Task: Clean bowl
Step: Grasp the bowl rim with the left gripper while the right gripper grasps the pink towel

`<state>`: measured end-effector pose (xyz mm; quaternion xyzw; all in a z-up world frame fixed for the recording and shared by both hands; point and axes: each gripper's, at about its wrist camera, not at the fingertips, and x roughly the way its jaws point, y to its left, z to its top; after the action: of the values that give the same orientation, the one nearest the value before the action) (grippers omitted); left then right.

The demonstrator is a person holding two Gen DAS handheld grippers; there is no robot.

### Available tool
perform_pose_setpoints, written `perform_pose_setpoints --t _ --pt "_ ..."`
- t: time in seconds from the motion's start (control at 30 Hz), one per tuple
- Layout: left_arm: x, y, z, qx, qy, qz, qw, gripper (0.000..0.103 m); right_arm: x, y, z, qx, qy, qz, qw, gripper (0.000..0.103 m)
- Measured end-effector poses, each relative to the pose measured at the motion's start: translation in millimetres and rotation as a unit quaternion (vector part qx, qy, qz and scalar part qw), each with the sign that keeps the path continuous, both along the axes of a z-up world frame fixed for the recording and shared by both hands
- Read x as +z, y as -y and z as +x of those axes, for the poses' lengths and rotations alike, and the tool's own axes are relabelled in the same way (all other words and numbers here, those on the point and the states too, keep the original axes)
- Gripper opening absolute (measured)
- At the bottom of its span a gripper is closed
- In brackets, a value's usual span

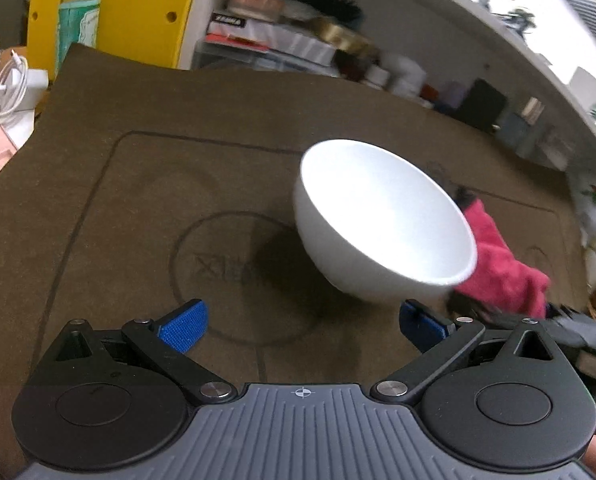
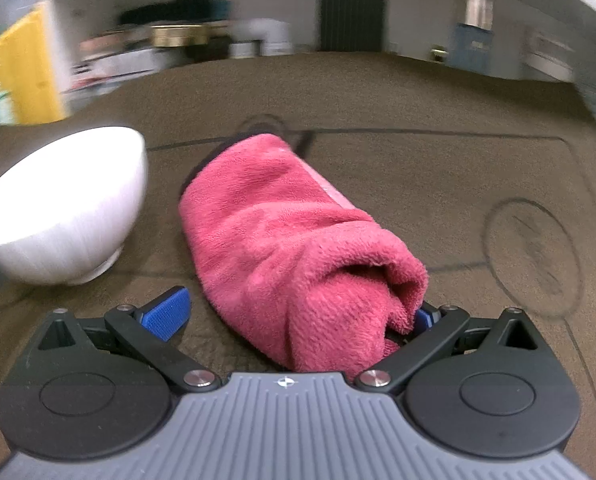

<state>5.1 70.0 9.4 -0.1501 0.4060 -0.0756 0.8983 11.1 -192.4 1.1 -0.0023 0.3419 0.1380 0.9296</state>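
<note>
Bowl point(image 1: 381, 220), white, sits on brown mat point(image 1: 138, 184), beside pink cloth point(image 2: 298, 248). Left gripper point(image 1: 303, 320) spread wide, empty, before bowl. Right gripper point(image 2: 294, 316) spread wide; cloth lies between its fingers, unclamped.

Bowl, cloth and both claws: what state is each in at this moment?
White bowl: empty, tilted, ungripped.
Pink cloth: rolled up, lying on the brown mat.
Left claw: open, holding nothing.
Right claw: open, cloth end lying between its fingers.
</note>
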Motion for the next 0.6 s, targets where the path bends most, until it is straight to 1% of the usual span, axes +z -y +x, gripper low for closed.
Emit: perform_pose_setpoints --t 0.03,0.1,0.13,0.17,0.2,0.23,0.27,0.33,0.4,0.47,0.5,0.53,0.57,0.6 --pt "1 4 3 -0.007 -0.003 0.001 1.0000 0.103 1 1 -1 0.003 -0.005 0.005 1.000 0.103" --pt "3 7 4 -0.016 -0.007 -0.004 0.9998 0.103 5 -4 0 0.010 -0.022 -0.012 1.000 0.103" --pt "6 6 2 -0.021 -0.009 -0.022 0.9995 0.103 6 -8 -1 0.013 -0.028 -0.022 0.999 0.103" --pt "5 5 0 -0.024 -0.012 -0.030 0.9992 0.103 7 -14 -3 0.015 -0.027 -0.034 0.999 0.103" --pt "4 1 -2 -0.031 -0.025 -0.045 0.9982 0.103 7 -19 -7 0.019 -0.024 -0.040 0.999 0.103" --pt "4 -2 -5 -0.037 -0.037 -0.058 0.9969 0.103 7 -22 -11 0.023 -0.018 -0.035 0.999 0.103" --pt "5 -6 -10 -0.036 -0.039 -0.064 0.9965 0.103 7 -24 -15 0.022 -0.012 -0.028 0.999 0.103" --pt "12 -18 -15 -0.010 -0.031 -0.099 0.9946 0.103 6 -28 -19 0.019 -0.008 -0.013 1.000 0.103" --pt "19 -30 -21 0.016 -0.024 -0.132 0.9908 0.103 6 -30 -19 0.016 -0.010 0.004 1.000 0.103" --pt "18 -37 -17 0.049 -0.022 -0.143 0.9883 0.103 6 -31 -17 0.013 -0.012 0.018 1.000 0.103" --pt "17 -40 -13 0.065 -0.024 -0.147 0.9867 0.103 6 -33 -17 0.014 -0.015 0.017 1.000 0.103" --pt "11 -40 -3 0.081 -0.038 -0.145 0.9854 0.103 6 -39 -18 0.017 -0.018 0.008 1.000 0.103" --pt "10 -41 -1 0.082 -0.041 -0.147 0.9850 0.103 6 -46 -19 0.021 -0.021 -0.006 1.000 0.103" --pt "1 -38 10 0.087 -0.058 -0.151 0.9829 0.103 6 -54 -21 0.025 -0.022 -0.025 0.999 0.103"
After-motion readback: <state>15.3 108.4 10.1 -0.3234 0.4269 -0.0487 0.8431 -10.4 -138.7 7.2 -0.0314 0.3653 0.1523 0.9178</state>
